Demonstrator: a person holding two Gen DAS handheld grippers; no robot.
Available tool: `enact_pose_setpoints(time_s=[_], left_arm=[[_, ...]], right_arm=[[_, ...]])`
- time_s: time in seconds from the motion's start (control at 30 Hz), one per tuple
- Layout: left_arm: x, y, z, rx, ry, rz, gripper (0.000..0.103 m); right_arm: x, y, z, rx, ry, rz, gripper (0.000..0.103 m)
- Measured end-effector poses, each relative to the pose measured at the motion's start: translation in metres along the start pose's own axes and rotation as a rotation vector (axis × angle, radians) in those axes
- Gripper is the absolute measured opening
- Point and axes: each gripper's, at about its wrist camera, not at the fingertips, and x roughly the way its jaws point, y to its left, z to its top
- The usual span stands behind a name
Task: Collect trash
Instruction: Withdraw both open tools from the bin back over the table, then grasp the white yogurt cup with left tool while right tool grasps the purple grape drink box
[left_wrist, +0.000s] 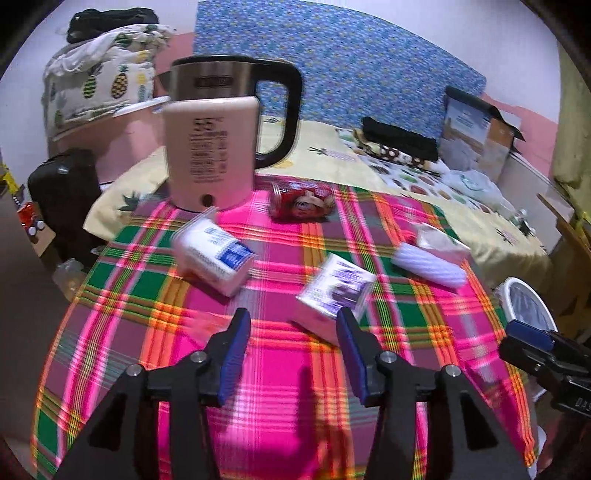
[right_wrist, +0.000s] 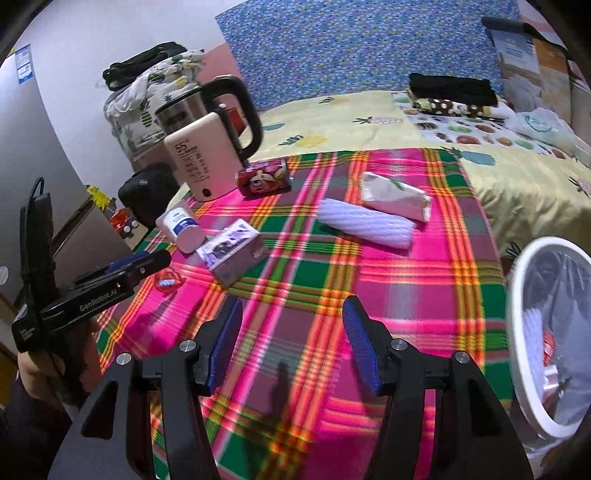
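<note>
On the plaid tablecloth (left_wrist: 280, 376) lie a purple-and-white carton (left_wrist: 338, 291) (right_wrist: 232, 251), a white tissue pack with blue print (left_wrist: 214, 254) (right_wrist: 181, 229), a crushed red can (left_wrist: 301, 201) (right_wrist: 264, 177), a white ribbed cylinder (left_wrist: 428, 264) (right_wrist: 364, 221) and a crumpled white wrapper (left_wrist: 439, 240) (right_wrist: 395, 197). A small red-and-blue scrap (right_wrist: 168, 282) lies near the left edge. My left gripper (left_wrist: 291, 325) is open and empty, just short of the carton. My right gripper (right_wrist: 291, 314) is open and empty over the cloth. A white-rimmed trash bin (right_wrist: 524, 314) (left_wrist: 517, 295) stands at the right.
A pink-and-steel electric kettle (left_wrist: 210, 155) (right_wrist: 201, 162) stands at the table's back left. Behind is a bed with a yellow pineapple sheet (right_wrist: 354, 122), black items and a cardboard box (left_wrist: 476, 129). A black bag (left_wrist: 62, 199) sits on the floor at the left.
</note>
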Motion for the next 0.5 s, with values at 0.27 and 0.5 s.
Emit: enact_pose_setpoints(time_s=[0.27,0.5], left_arm=[[0.015,0.051,0.021,-0.031,-0.019,0.055,0.054],[0.037,0.079,0.038,-0.024,-0.011,0.022,0.055]], right_arm=[[0.027,0.027,0.012,-0.026,0.03,0.027,0.058],[0.054,0.048,0.025,-0.017,0.05,0.046,0.058]])
